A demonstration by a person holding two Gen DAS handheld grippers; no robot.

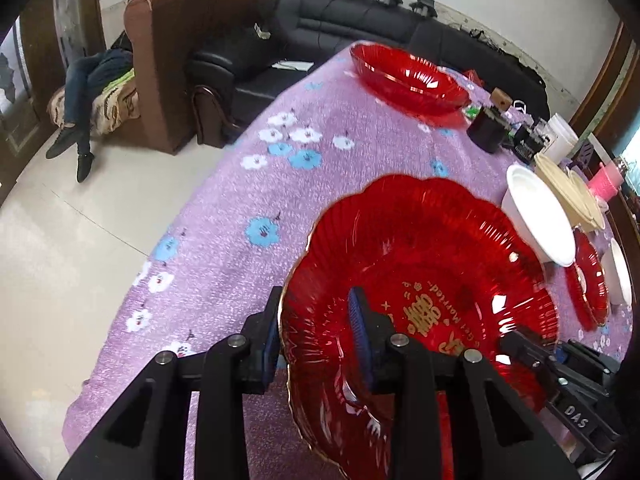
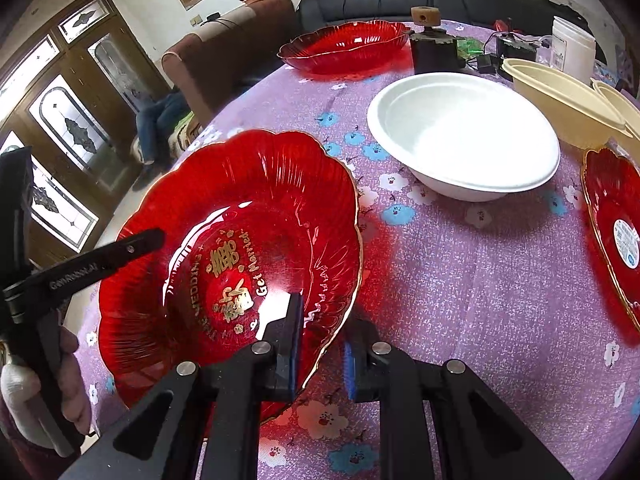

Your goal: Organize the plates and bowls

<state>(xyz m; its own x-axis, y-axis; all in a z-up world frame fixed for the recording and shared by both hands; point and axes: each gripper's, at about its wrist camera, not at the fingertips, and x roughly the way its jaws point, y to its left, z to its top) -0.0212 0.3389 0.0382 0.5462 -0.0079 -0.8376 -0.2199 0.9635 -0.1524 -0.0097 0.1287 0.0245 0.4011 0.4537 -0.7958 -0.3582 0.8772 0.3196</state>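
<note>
Gripping the red plate [image 2: 240, 248] by opposite rims, left gripper [image 1: 316, 344] and right gripper [image 2: 320, 344] both clamp it; white bowl [image 2: 464, 140] ahead.

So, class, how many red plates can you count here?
3: the near red plate between both grippers, the far red plate at the table's far end, the right red plate. Others may be out of frame.

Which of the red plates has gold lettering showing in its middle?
The red plate held between both grippers, left and right. The far red plate shows none; the right-edge plate carries a white sticker.
</note>
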